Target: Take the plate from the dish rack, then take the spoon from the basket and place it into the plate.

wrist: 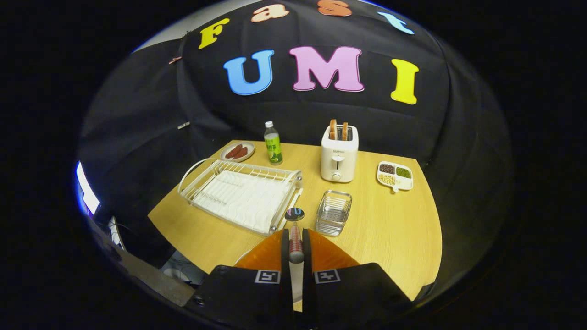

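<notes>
My tongs are narrow, both fingers pressed on the spoon, whose round dark end sticks out ahead of the tips. Under the fingers lies an orange plate, I think on the near edge of the table; my fingers hide most of it. The basket sits just beyond on the right, the white rack on the left. Far off stand a toaster and a bottle.
</notes>
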`<act>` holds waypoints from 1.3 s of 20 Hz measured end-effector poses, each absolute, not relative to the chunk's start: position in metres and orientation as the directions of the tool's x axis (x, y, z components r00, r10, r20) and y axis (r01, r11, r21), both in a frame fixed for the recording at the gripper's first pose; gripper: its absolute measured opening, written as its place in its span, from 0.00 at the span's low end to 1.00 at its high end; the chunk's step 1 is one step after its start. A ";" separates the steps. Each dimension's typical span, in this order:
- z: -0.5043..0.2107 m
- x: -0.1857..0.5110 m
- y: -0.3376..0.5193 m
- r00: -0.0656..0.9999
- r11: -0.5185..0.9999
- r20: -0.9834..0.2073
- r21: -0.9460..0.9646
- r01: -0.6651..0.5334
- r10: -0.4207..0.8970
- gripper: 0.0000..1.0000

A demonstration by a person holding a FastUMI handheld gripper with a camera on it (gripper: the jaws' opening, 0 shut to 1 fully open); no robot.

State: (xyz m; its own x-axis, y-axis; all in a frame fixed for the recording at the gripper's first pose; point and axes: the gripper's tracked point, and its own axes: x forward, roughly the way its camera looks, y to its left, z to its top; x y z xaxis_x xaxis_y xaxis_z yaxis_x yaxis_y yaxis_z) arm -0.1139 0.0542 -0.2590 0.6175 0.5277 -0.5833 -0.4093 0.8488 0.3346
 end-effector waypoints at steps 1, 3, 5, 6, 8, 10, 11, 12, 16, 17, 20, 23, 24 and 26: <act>-0.264 -0.124 0.061 0.597 0.844 -0.600 0.323 -0.427 0.532 0.12; -0.272 -0.143 0.073 0.562 0.834 -0.625 0.321 -0.449 0.543 0.12; -0.283 -0.155 0.082 0.536 0.831 -0.647 0.321 -0.454 0.542 0.12; -0.289 -0.163 0.086 0.521 0.831 -0.661 0.321 -0.454 0.540 0.12; -0.306 -0.173 0.091 0.498 0.834 -0.686 0.316 -0.453 0.530 0.12; -0.327 -0.180 0.092 0.473 0.841 -0.718 0.303 -0.448 0.511 0.12; -0.336 -0.183 0.093 0.465 0.845 -0.729 0.300 -0.442 0.502 0.12; -0.344 -0.183 0.094 0.462 0.851 -0.736 0.300 -0.431 0.494 0.12; -0.352 -0.178 0.101 0.469 0.861 -0.729 0.354 -0.365 0.499 0.12; -0.353 -0.177 0.101 0.468 0.862 -0.729 0.364 -0.354 0.500 0.12; -0.365 -0.177 0.098 0.448 0.871 -0.752 0.362 -0.333 0.484 0.15; -0.374 -0.184 0.093 0.431 0.881 -0.774 0.354 -0.313 0.464 0.20; -0.376 -0.184 0.094 0.427 0.882 -0.776 0.361 -0.303 0.464 0.18; -0.379 -0.185 0.095 0.421 0.884 -0.780 0.371 -0.283 0.463 0.24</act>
